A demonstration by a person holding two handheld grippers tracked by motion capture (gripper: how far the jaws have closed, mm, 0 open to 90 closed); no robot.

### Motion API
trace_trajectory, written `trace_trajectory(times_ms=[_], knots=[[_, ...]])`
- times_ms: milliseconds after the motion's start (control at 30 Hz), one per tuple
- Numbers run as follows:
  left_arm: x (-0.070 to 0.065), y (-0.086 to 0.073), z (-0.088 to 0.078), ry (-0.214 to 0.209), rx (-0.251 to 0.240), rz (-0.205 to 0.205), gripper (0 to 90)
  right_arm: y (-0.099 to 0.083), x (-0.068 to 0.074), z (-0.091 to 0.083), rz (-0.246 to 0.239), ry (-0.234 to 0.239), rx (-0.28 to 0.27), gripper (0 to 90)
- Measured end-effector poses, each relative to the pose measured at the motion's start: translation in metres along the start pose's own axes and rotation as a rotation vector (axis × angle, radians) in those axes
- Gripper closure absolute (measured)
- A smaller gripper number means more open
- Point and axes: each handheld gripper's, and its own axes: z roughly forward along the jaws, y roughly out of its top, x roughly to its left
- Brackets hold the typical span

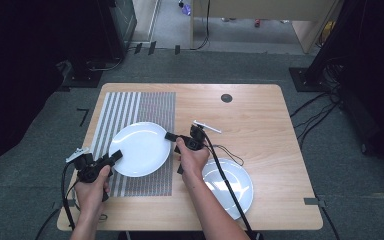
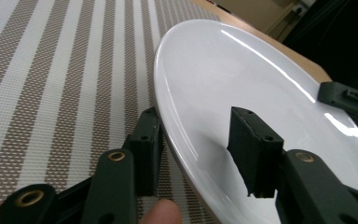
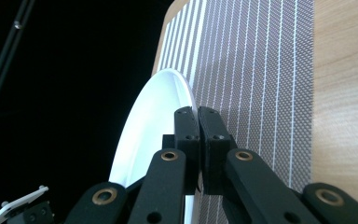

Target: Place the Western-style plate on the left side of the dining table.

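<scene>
White porcelain sits between my two sets of jaws: the plate [image 1: 141, 148] lies on the striped placemat [image 1: 150, 107] at the left half of the tabletop [image 1: 260, 130], and I hold it from both sides. My right gripper [image 1: 171, 136] is clenched on the plate's right rim; in the right gripper view the two pads meet almost flat with the thin edge pinched between them, and the lower part of that rim is hidden behind my own jaws. My left gripper [image 2: 200, 154] straddles the opposite rim with its jaws released: one pad stands over the plate's inner face, the other under the rim above the placemat, with clear gaps to the porcelain on each side. Whether the plate's left edge rests on the mat or is lifted a little I cannot make out.

Round as it is, the plate has no long axis; its hollow faces up, and the line between my two grips runs roughly across the tabletop, left to right. In the left gripper view its far right edge is cut off by the frame. A second plate [image 1: 235, 187] lies near the front right, partly covered by my right forearm [image 1: 210, 205] and cable. A small white utensil [image 1: 207, 126] beyond my right hand is too small to identify.
</scene>
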Motion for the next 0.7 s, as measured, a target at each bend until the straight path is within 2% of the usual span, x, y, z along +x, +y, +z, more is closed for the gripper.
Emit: trace_trajectory(times_ms=[100,467,500,567,700], knots=[[0.003,-0.002,0.005,0.029,-0.002,0.008,49.6,0.001,-0.003,0.012,-0.001,-0.03,-0.016,88.9],[0.012,-0.002,0.006,0.063,-0.007,0.009,44.1,-0.002,-0.011,0.037,0.059,-0.046,-0.052,88.9],[0.012,-0.002,0.006,0.064,-0.01,0.01,44.1,-0.001,-0.013,0.039,0.057,-0.072,-0.082,88.9],[0.012,-0.002,0.006,0.059,-0.01,0.006,44.2,0.0,-0.016,0.041,0.054,-0.102,-0.106,88.9],[0.011,-0.004,0.007,0.058,-0.004,0.011,44.4,0.001,-0.019,0.044,0.061,-0.126,-0.129,88.9]])
